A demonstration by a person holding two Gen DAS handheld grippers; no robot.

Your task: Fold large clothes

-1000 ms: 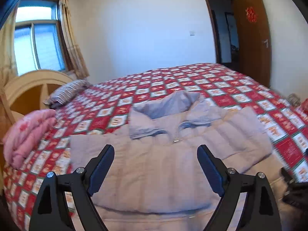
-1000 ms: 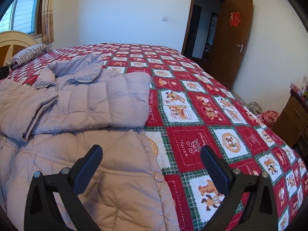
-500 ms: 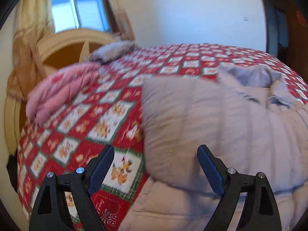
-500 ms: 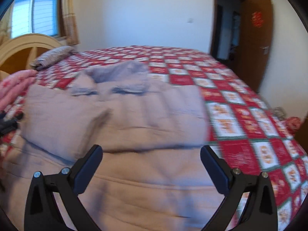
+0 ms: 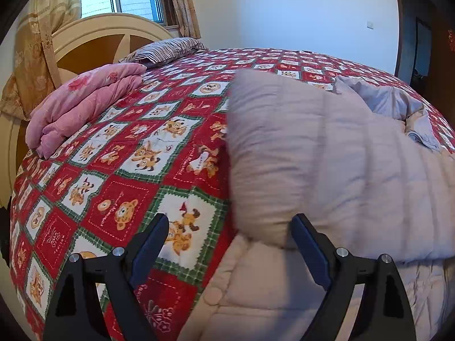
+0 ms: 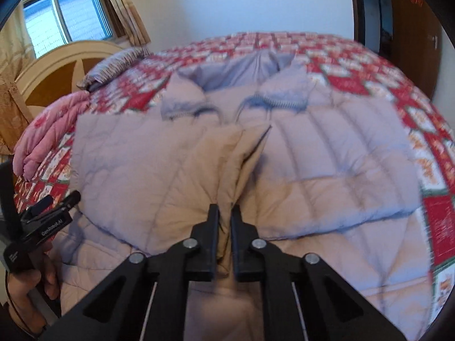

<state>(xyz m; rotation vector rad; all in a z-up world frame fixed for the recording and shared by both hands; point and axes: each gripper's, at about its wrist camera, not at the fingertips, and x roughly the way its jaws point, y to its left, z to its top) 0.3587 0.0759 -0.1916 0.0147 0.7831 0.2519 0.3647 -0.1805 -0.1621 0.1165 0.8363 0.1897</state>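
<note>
A large pale lilac puffer coat (image 6: 312,153) lies on the bed with both sleeves folded across its chest and the hood at the far end. My right gripper (image 6: 225,213) is shut on a raised fold of the coat's beige fabric (image 6: 227,164) near the lower middle. My left gripper (image 5: 227,227) is open and empty, just above the coat's left edge (image 5: 312,156), beside the folded sleeve. The left gripper also shows in the right wrist view (image 6: 54,207), held by a hand at the coat's left side.
The red patchwork bedspread (image 5: 128,156) covers the bed. A folded pink quilt (image 5: 82,105) and a striped pillow (image 5: 167,49) lie by the wooden headboard (image 5: 93,45). A window is behind it. A brown door (image 6: 412,42) stands at the right.
My right gripper has swung left over the coat and closed on a fold of its fabric. My left gripper has moved left and lower, to the coat's left edge, still open.
</note>
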